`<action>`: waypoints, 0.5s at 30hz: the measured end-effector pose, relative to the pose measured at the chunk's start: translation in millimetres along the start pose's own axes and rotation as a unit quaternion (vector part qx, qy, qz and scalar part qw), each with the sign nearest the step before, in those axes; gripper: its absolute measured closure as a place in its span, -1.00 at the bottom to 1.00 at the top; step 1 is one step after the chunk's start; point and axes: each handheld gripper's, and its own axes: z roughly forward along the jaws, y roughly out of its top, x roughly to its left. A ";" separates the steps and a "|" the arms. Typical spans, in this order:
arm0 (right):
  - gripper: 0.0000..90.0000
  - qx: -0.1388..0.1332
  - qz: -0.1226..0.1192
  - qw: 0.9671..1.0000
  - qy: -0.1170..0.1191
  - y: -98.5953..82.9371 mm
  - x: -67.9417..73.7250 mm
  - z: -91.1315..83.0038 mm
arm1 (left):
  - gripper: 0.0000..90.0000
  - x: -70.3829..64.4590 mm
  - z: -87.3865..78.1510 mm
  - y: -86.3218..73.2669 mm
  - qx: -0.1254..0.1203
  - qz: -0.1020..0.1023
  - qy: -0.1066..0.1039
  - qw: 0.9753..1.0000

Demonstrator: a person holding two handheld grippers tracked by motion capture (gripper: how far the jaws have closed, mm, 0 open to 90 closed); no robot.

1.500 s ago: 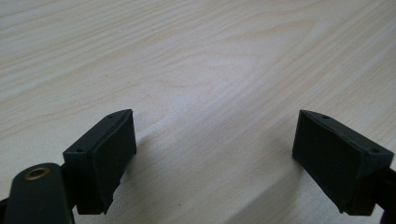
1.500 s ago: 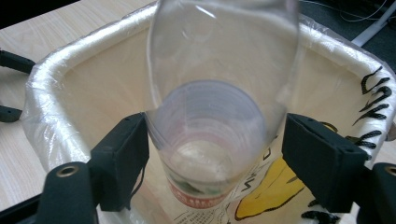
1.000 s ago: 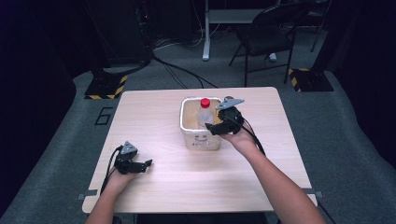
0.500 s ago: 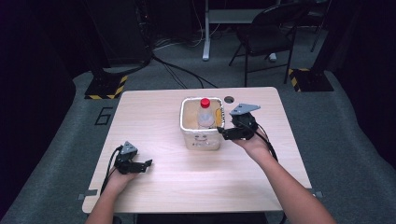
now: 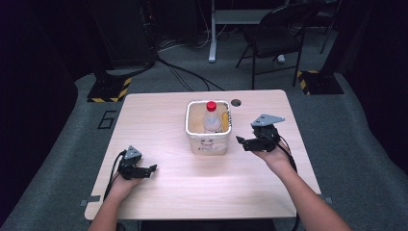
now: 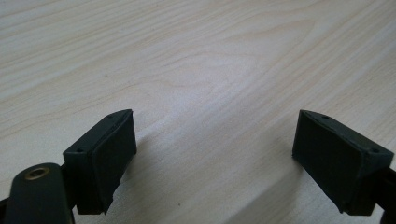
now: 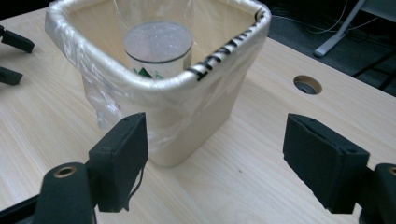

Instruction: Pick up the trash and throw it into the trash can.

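A cream bin [image 5: 208,142] lined with a clear plastic bag stands in the middle of the table [image 5: 192,192]. Inside it stands a clear bottle [image 5: 210,120] with a red cap [image 5: 210,105]. In the right gripper view the bin [image 7: 196,112] sits just ahead and the bottle [image 7: 158,49] shows through the liner. My right gripper [image 5: 242,142] hovers open just right of the bin, holding nothing. My left gripper [image 5: 150,169] rests open near the table's front left, over bare wood [image 6: 210,84].
A round cable hole [image 5: 235,102] lies in the table behind the bin, also in the right gripper view as a hole [image 7: 307,84]. A dark chair [image 5: 276,43] and floor cables [image 5: 183,72] lie beyond the table's far edge.
My right gripper has drawn back out of the bin and moved right and toward the person, now open beside it. The bottle stays in the bin. The left gripper has not moved.
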 end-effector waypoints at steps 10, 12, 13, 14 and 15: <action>-0.51 0.010 0.008 1.000 -0.009 -23.9 -5.0 -3.9 | -0.70 -0.1 -0.1 0.0 0.000 0.000 0.001 1.000; -0.51 0.010 0.009 1.000 -0.009 -26.3 -5.5 -3.7 | -0.70 -0.1 0.0 0.0 0.000 0.000 0.001 1.000; -0.51 0.012 0.012 1.000 -0.008 -30.8 -5.9 -3.6 | -0.70 -0.2 0.0 0.0 0.000 0.000 0.001 1.000; -0.51 0.013 0.012 1.000 -0.008 -33.0 -6.0 -3.5 | -0.70 -0.2 -0.1 -0.1 0.000 0.000 0.001 1.000; -0.51 0.014 0.012 1.000 -0.008 -35.2 -6.1 -3.4 | -0.70 -0.2 -0.1 -0.1 0.000 0.000 0.001 1.000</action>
